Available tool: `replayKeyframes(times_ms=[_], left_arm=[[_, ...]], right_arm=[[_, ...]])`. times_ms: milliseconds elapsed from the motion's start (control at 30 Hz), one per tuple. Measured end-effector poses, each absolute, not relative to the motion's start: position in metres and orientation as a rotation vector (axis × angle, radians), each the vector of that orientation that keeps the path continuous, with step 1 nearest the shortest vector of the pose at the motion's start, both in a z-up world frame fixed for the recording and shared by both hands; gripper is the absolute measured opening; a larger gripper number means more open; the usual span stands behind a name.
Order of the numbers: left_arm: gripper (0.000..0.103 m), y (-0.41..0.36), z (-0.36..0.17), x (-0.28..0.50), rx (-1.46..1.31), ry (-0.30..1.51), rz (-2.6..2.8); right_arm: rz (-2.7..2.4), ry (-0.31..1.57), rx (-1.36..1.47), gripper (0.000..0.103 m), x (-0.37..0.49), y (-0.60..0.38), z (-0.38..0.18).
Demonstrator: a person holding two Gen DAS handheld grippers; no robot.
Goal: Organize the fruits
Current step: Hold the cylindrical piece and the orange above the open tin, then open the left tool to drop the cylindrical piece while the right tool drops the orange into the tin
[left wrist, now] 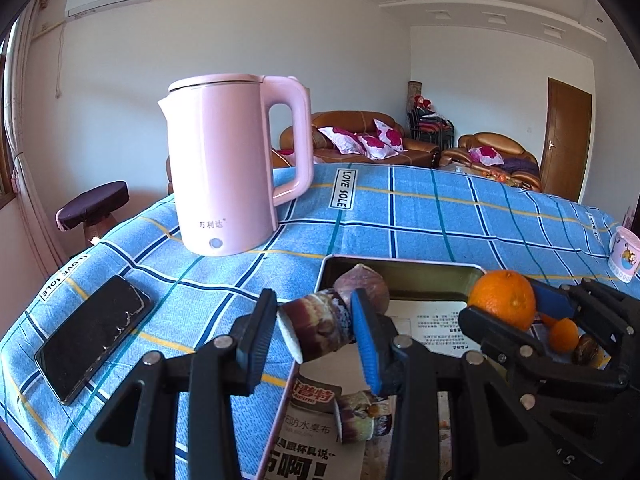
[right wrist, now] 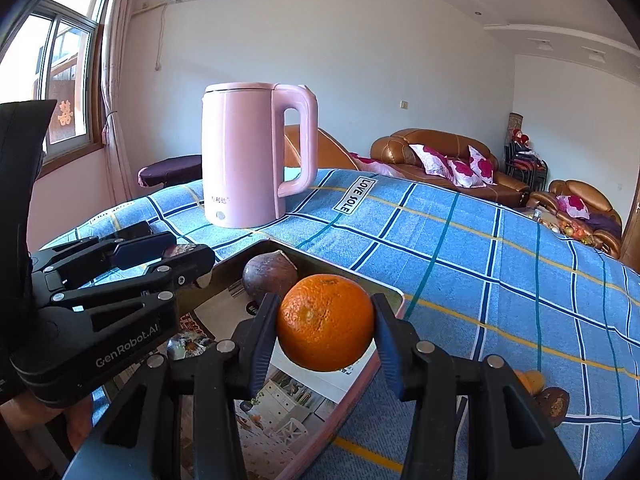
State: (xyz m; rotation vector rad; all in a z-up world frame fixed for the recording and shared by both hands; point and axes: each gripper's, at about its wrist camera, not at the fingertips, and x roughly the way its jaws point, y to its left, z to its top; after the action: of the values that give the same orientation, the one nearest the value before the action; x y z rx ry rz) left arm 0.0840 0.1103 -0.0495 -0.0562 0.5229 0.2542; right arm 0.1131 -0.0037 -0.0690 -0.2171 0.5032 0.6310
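Left hand-held gripper (left wrist: 316, 332): closed partway on a short piece of sugarcane (left wrist: 316, 330) — the purple-brown segment lies crosswise between the blue pads, its pale cut end towards the left finger, held above the near-left corner of the tray.
Right hand-held gripper (right wrist: 326, 326): closed partway on an orange (right wrist: 325, 322), both pads pressing its sides; the fruit hangs over the tray's right edge.
Tray (left wrist: 404, 270): a shallow rectangular metal tin with a pink outer rim, lined with printed paper, on the desk just in front of both grippers.
Fruit in the tray: a round purple-brown fruit (right wrist: 269, 276) sits in the far corner; a second sugarcane piece (left wrist: 362, 420) lies on the paper near the front, below the left gripper.
Fruit outside the tray: a small orange piece (left wrist: 563, 335) and a dark brown fruit (left wrist: 586, 351) lie together on the cloth to the right of the tray — partly hidden behind the right gripper in the left wrist view.
Desk (right wrist: 500, 264): covered with a blue checked cloth.
Kettle (left wrist: 232, 164): pink, upright, behind the tray and to its left, handle to the right.
Phone (left wrist: 94, 336): dark, flat on the cloth, left of the tray.
Mug (left wrist: 624, 254): a printed cup at the far right edge of the cloth.
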Motion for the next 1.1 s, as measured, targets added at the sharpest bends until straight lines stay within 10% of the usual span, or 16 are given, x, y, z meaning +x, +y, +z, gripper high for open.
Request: replayKeyframes(times_ms=[667,833,1100], left_arm=[[0.044,0.107,-0.049,0.086,-0.040,0.537,0.260],[0.067,0.107,-0.045,0.079,-0.037,0.504,0.282],[0.072,0.104,-0.044,0.076,-0.038,0.488,0.279]], right_arm=[[0.607,0.562,-0.228,0.058,0.124,0.002,-0.074],[0.585,0.533,-0.189,0.064,0.122,-0.007,-0.071],[0.551,0.486,-0.147,0.067,0.118,-0.017,-0.066]])
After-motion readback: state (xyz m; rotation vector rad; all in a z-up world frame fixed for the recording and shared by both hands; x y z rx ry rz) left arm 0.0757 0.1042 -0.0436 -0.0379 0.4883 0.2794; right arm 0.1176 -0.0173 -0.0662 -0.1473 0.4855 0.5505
